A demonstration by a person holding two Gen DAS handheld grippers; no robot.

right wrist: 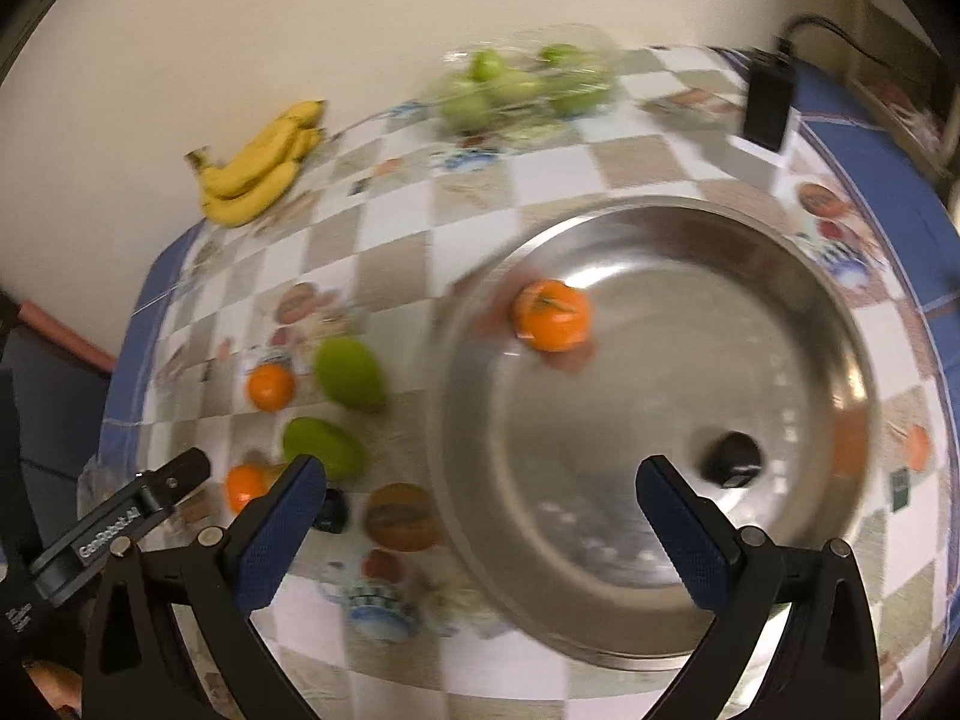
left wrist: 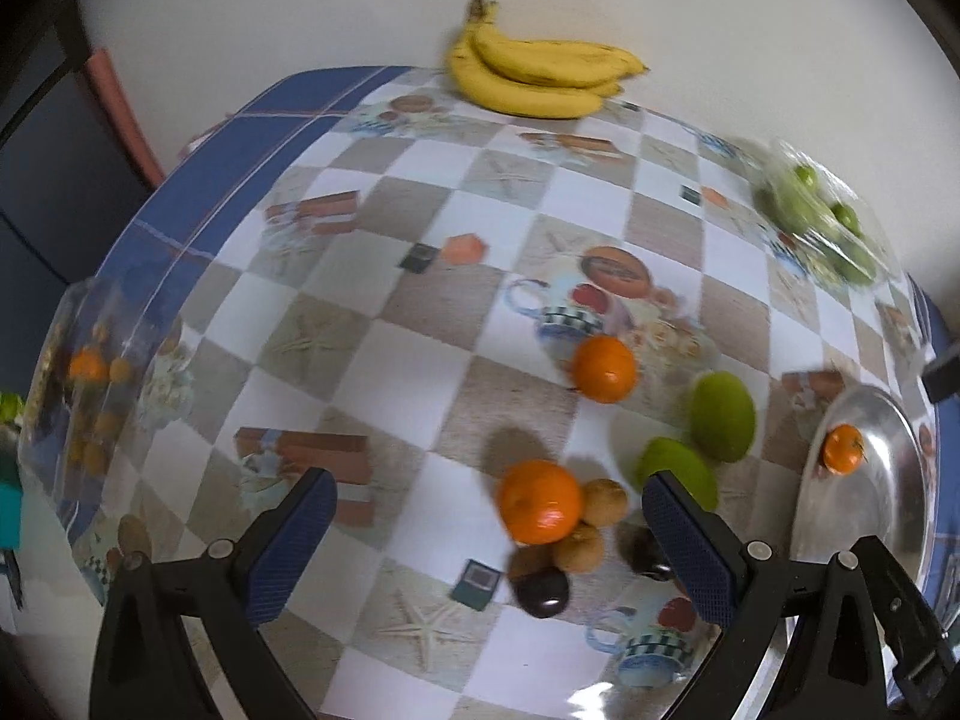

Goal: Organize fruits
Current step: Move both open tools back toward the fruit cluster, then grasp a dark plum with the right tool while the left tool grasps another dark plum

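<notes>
**Fruit scattered, one orange on the steel plate**

Grippers both spread wide, nothing between the fingers of either. My left gripper (left wrist: 489, 540) hangs over the checked tablecloth (left wrist: 420, 192), and right between its fingers sits a little heap: a big orange (left wrist: 540, 501), two brown round fruits (left wrist: 605, 501) touching it, and a dark plum-like fruit (left wrist: 542, 591) just below them. A second dark fruit (left wrist: 647, 552) peeks out beside my right-hand finger. Ahead and a bit to the right lies another orange (left wrist: 603, 369), with two green mangoes (left wrist: 723, 417) just beside it. Far ahead, at the table's back edge against the wall, rests a bunch of bananas (left wrist: 540, 78). Off to the far right, blurred, a clear bag of green fruit (left wrist: 822, 222). Out at the left edge, a clear container (left wrist: 90, 384) with small orange pieces inside; too smeared to name them.

My right gripper (right wrist: 480, 525) hovers above the near rim of the big steel plate (right wrist: 780, 300). One orange with a green stem (right wrist: 551, 315) rests on the plate, ahead of my fingers toward its far left side. A dark round spot shows on the plate near my right finger; I cannot tell what it is. To the left of this gripper, the other gripper's black frame pokes into view.
</notes>
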